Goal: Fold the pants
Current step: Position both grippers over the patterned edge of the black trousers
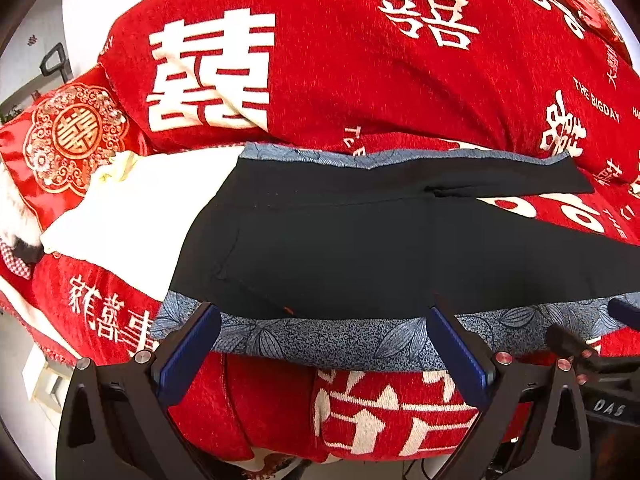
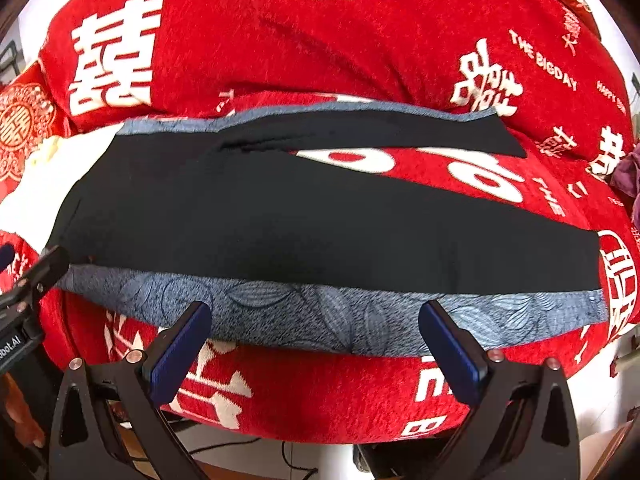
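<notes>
Black pants (image 1: 340,248) lie flat on a blue leaf-patterned cloth (image 1: 320,336) on a red sofa, waist to the left and two legs spreading to the right. They also show in the right wrist view (image 2: 280,216), with the near leg's end at the right. My left gripper (image 1: 324,316) is open and empty, just in front of the pants' near edge by the waist. My right gripper (image 2: 316,316) is open and empty over the blue cloth (image 2: 320,316), short of the near leg. The right gripper's tip shows at the left wrist view's right edge (image 1: 568,344).
The red sofa cover (image 1: 360,60) with white characters rises behind as a backrest. A white cloth (image 1: 132,208) lies left of the pants, next to a red embroidered cushion (image 1: 68,136). A purple item (image 2: 630,176) sits at the far right. Cables lie on the floor (image 2: 296,468) below.
</notes>
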`<state>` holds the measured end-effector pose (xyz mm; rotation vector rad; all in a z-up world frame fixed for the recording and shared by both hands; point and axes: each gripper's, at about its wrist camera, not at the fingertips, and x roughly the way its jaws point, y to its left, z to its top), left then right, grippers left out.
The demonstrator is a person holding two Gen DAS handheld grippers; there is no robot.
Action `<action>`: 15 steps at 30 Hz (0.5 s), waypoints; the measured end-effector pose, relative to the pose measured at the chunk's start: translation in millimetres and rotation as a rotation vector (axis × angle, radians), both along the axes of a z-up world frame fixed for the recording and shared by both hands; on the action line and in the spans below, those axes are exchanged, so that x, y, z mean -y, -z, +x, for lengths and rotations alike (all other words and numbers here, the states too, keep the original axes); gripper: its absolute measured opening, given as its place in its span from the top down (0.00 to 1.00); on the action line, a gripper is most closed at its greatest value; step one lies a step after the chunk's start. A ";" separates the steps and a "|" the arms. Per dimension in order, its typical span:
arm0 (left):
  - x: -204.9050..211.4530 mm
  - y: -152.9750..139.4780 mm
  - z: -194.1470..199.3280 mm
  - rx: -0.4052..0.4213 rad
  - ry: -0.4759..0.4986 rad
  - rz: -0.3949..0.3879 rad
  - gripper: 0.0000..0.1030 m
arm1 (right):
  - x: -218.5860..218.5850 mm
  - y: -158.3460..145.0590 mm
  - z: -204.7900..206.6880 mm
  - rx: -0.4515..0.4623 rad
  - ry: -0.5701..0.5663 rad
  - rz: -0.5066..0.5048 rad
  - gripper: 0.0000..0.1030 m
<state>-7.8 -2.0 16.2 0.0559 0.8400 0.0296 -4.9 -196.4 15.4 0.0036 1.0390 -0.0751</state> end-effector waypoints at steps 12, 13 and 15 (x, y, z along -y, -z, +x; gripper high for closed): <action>-11.4 14.2 25.8 -0.091 -0.021 -0.023 0.00 | -15.6 11.1 26.2 -0.047 -0.068 0.002 0.00; -12.8 13.3 28.2 -0.090 -0.022 -0.025 0.00 | -17.7 10.0 30.1 -0.049 -0.075 -0.013 0.00; -15.7 12.0 31.8 -0.087 -0.030 -0.027 0.00 | -22.1 7.0 34.9 -0.040 -0.084 -0.035 0.00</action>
